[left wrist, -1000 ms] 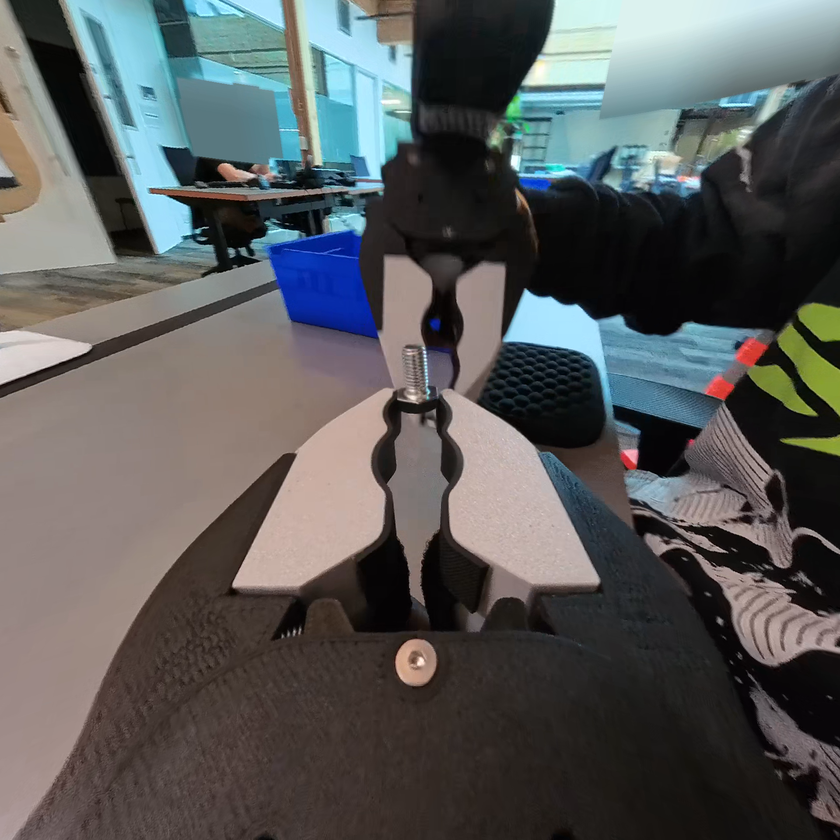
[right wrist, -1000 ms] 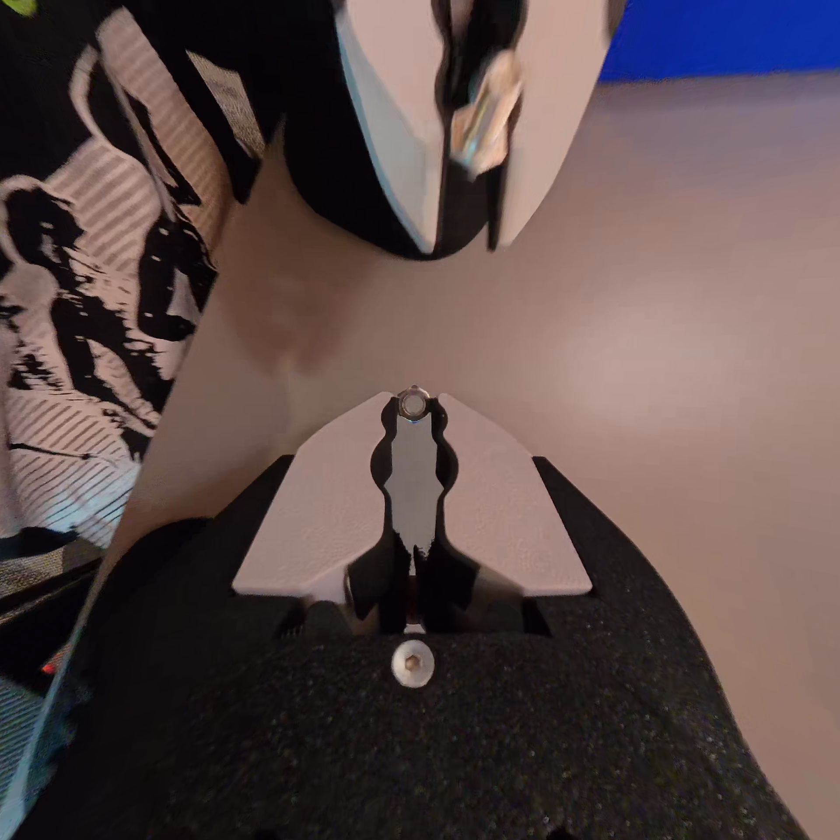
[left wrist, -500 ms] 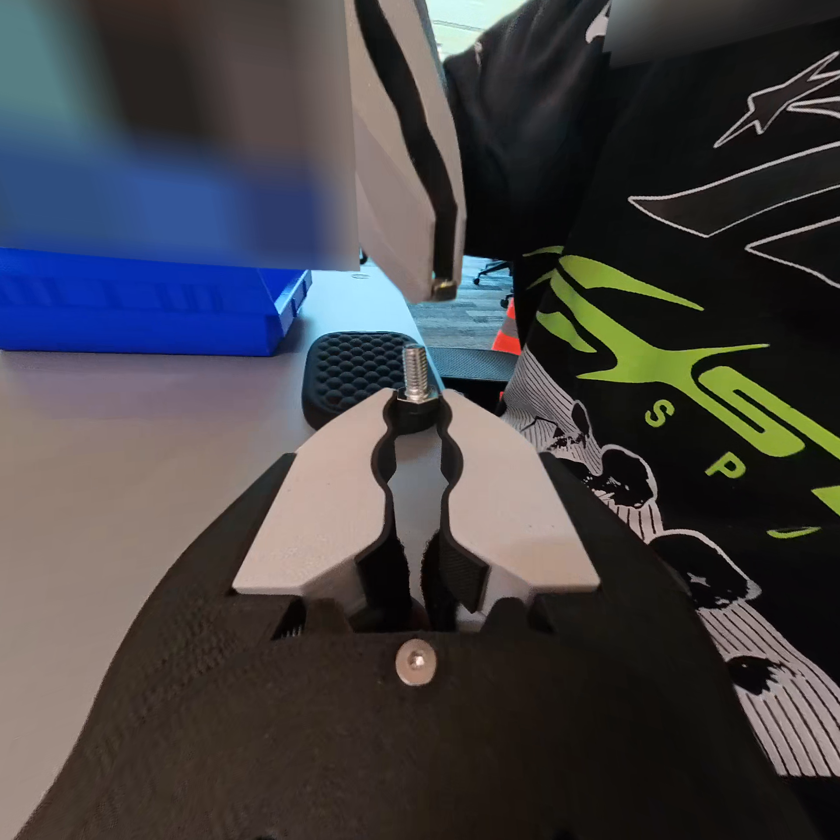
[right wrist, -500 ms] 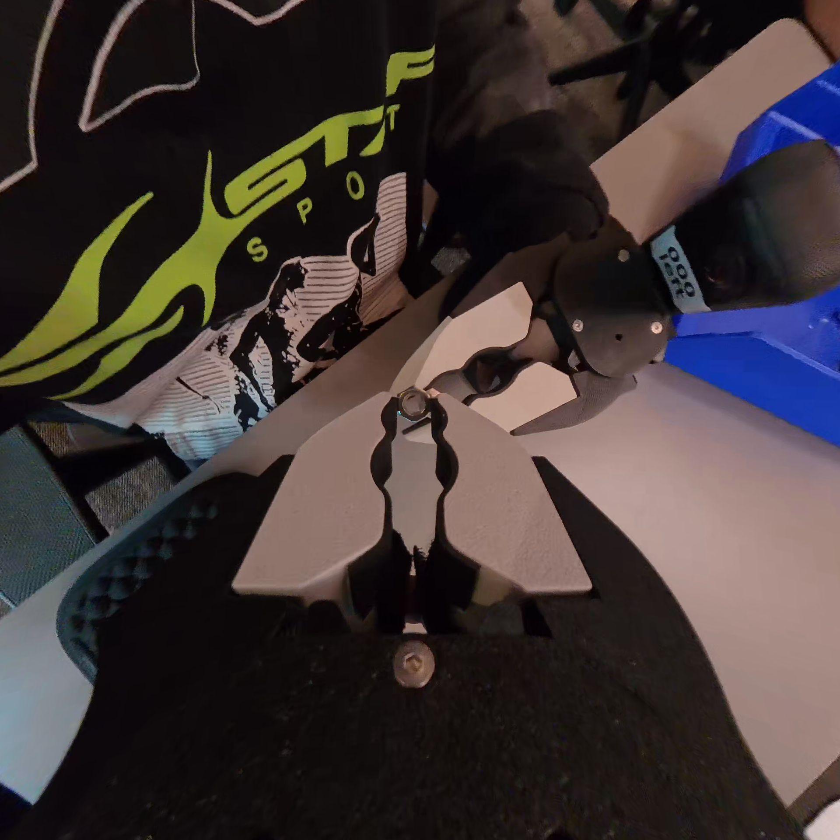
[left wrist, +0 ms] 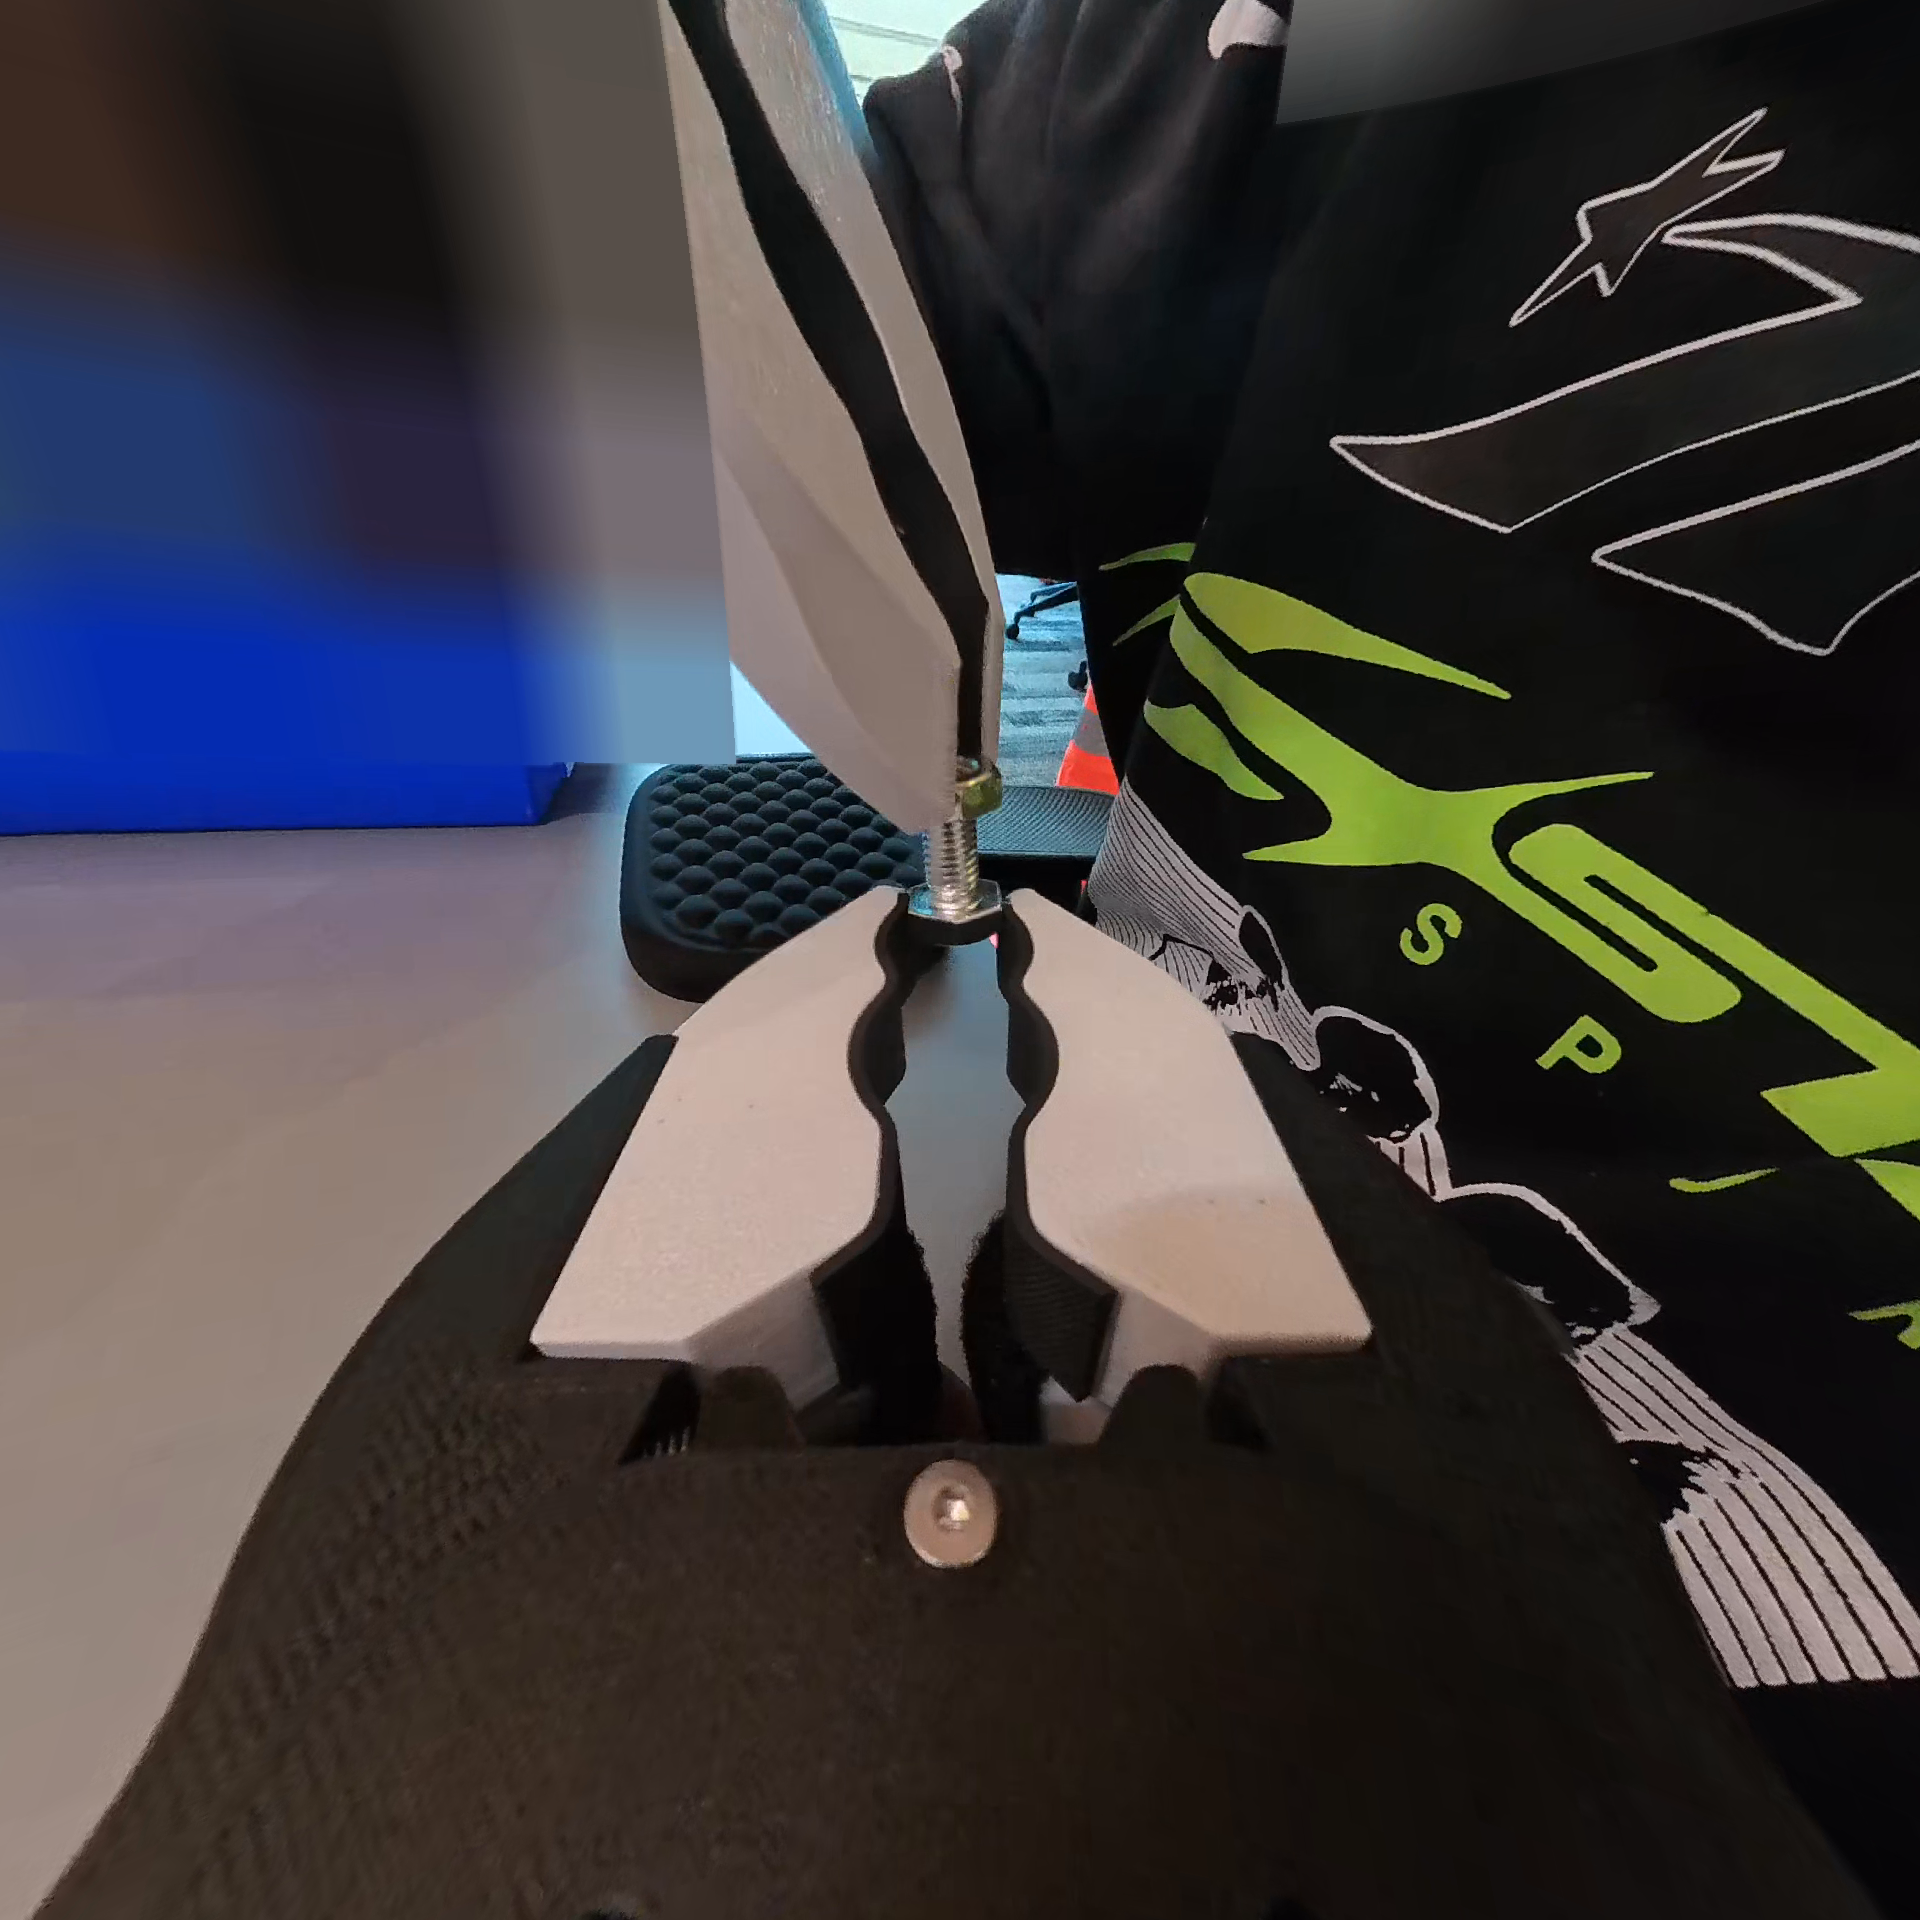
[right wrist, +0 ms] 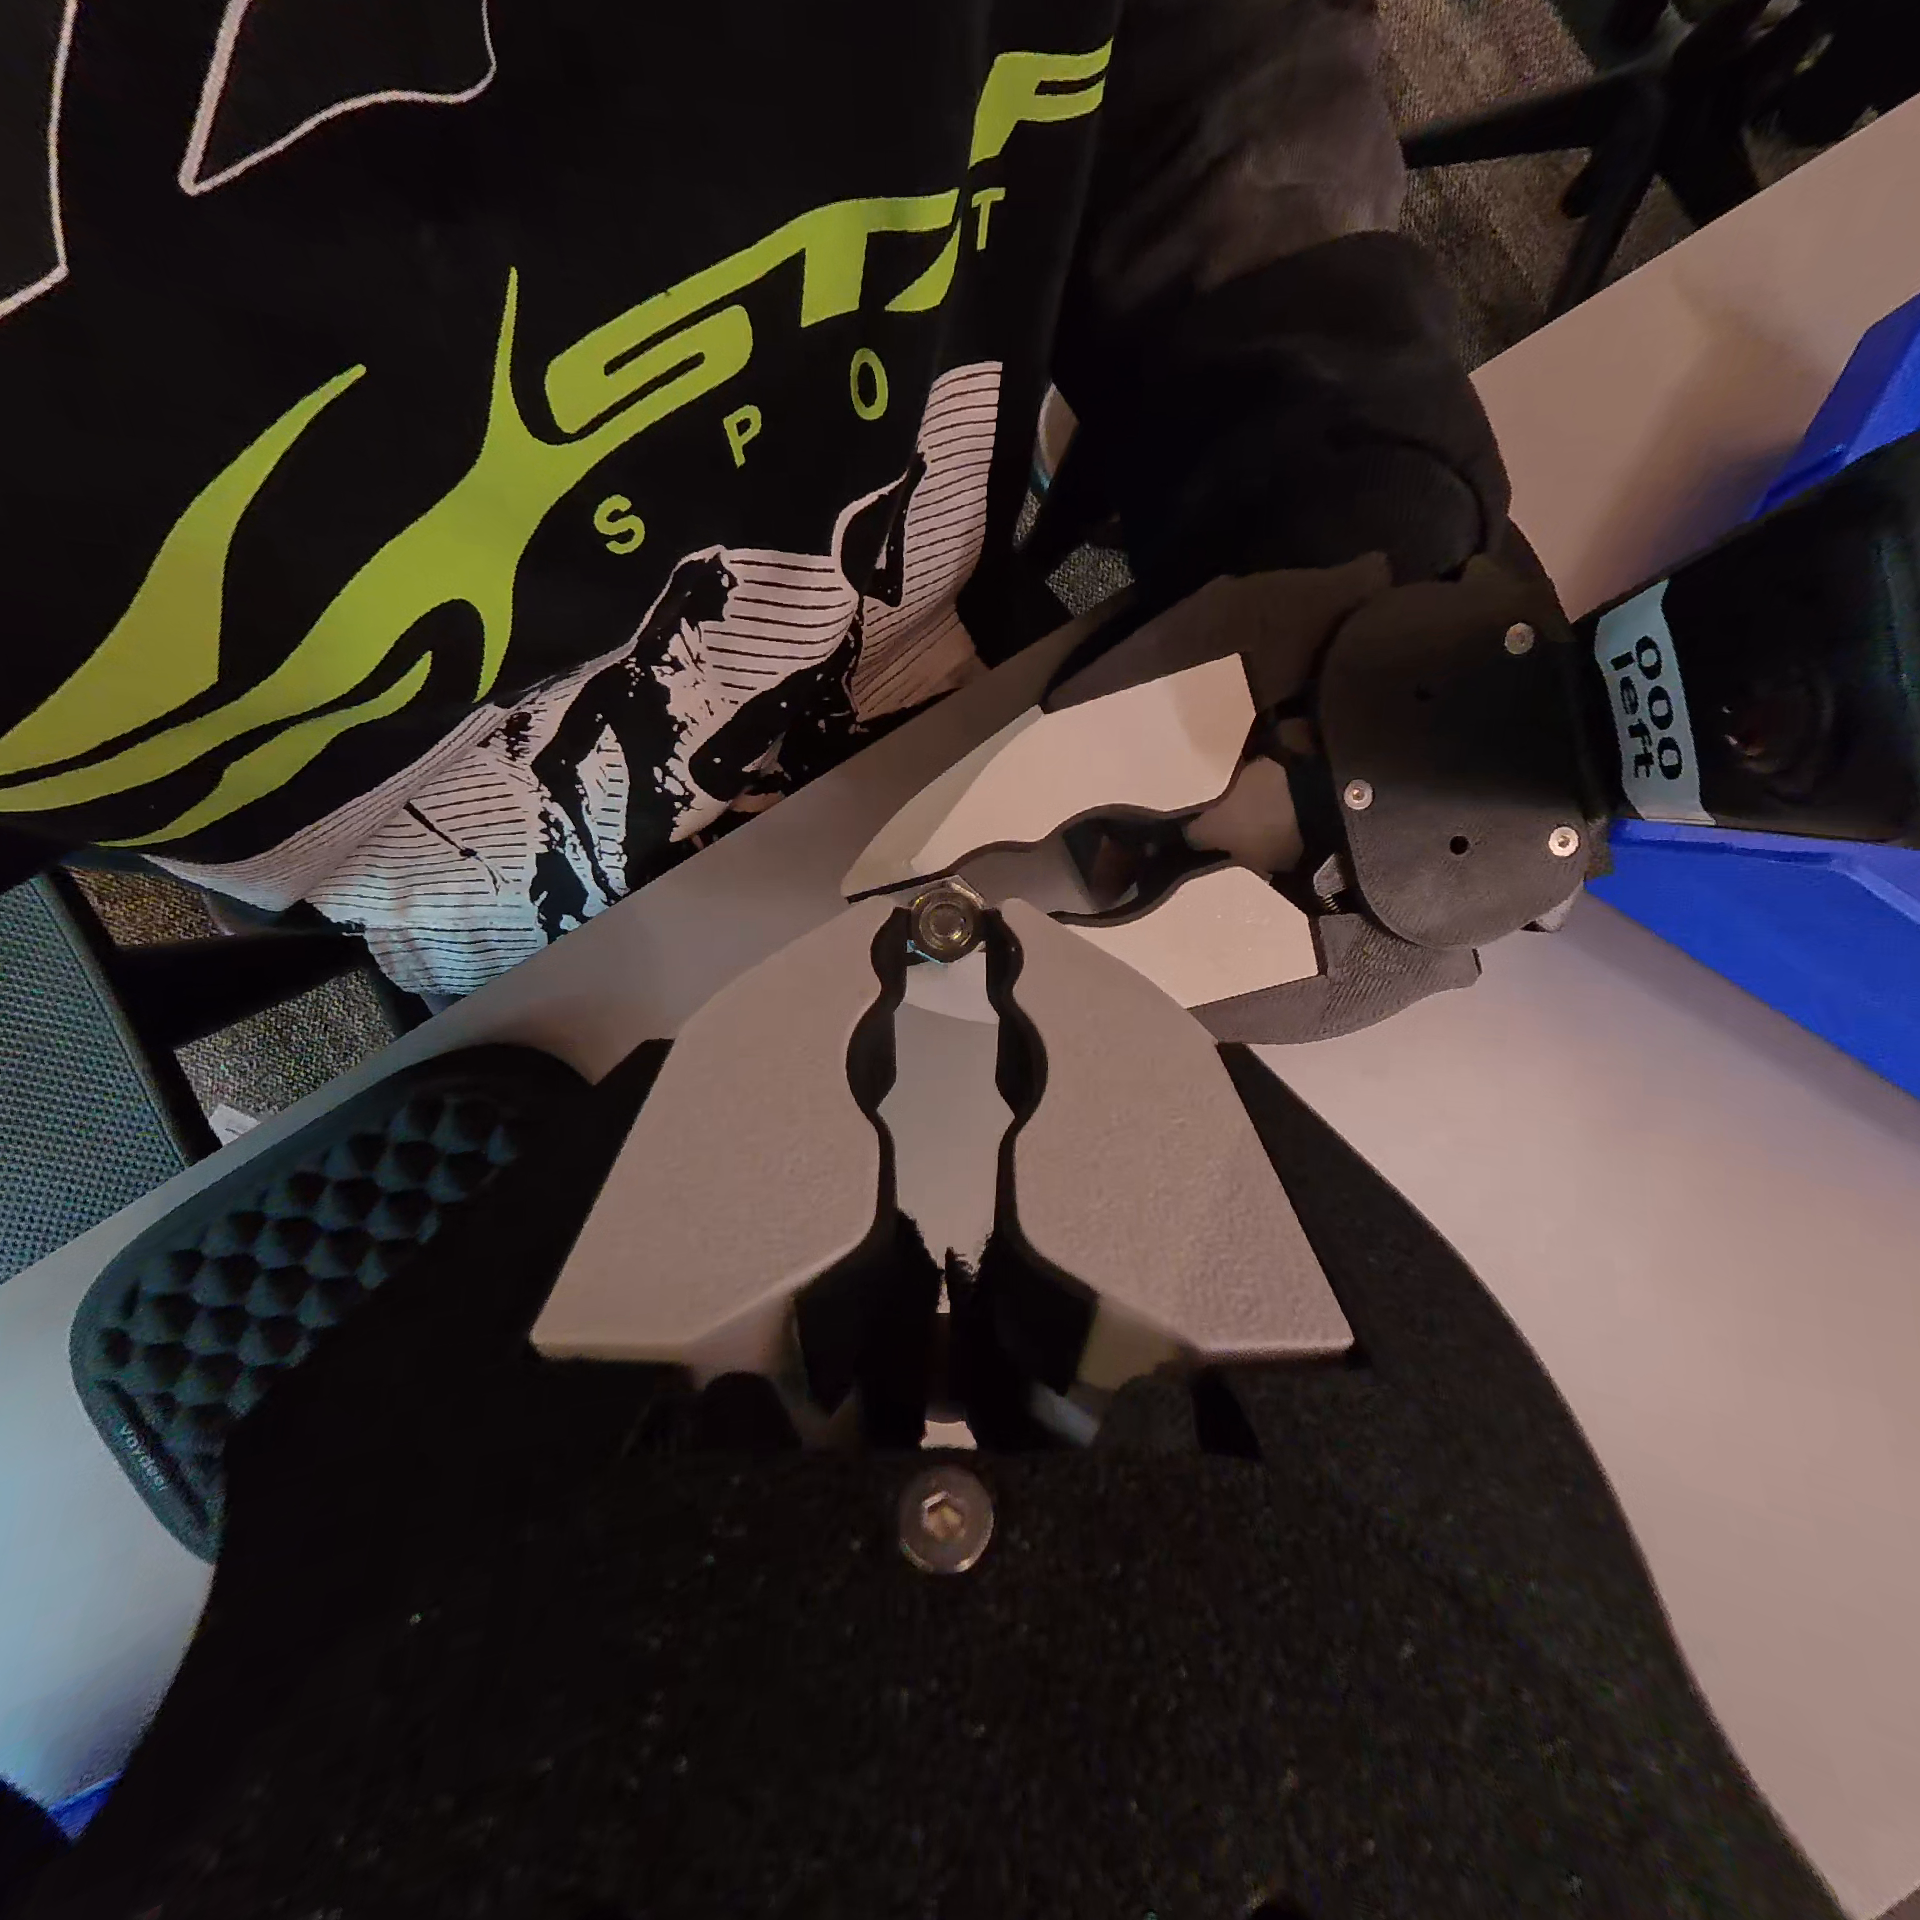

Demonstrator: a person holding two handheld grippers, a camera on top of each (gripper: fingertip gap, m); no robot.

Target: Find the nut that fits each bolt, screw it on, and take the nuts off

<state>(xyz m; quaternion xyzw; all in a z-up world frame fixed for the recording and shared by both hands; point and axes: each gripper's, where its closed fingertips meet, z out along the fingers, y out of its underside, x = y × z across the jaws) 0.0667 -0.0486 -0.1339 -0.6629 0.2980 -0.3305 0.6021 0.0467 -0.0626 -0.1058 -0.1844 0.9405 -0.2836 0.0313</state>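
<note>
Two grippers meet over one fastener above the grey table point(left wrist: 260, 1039). At far left sits a blue bin point(left wrist: 260, 707), partly blurred, with a black honeycomb-textured pad point(left wrist: 758, 862) nearer the middle, at the table's edge. In the centre, the left gripper point(left wrist: 954, 920) is clamped on the hex head of a silver bolt point(left wrist: 951, 862), both tips pressing its flats, so the threaded shank stands straight up. Coming down from above, the right gripper point(left wrist: 971, 774) pinches a small brass-tinted nut point(left wrist: 977, 790) at its fingertips and holds it at the top of the shank — the right wrist view looks straight down through the nut point(right wrist: 940, 923), which sits centred between that gripper's black pads. To the right is only the person's black printed shirt point(left wrist: 1558, 727).

As for progress, this pair looks matched and lined up, but the threading seems barely begun: nearly the whole shank is bare below the nut. Whether the first thread has caught cannot be told. Turning it down, backing it off and any other bolts — none are visible here — appear to remain.
</note>
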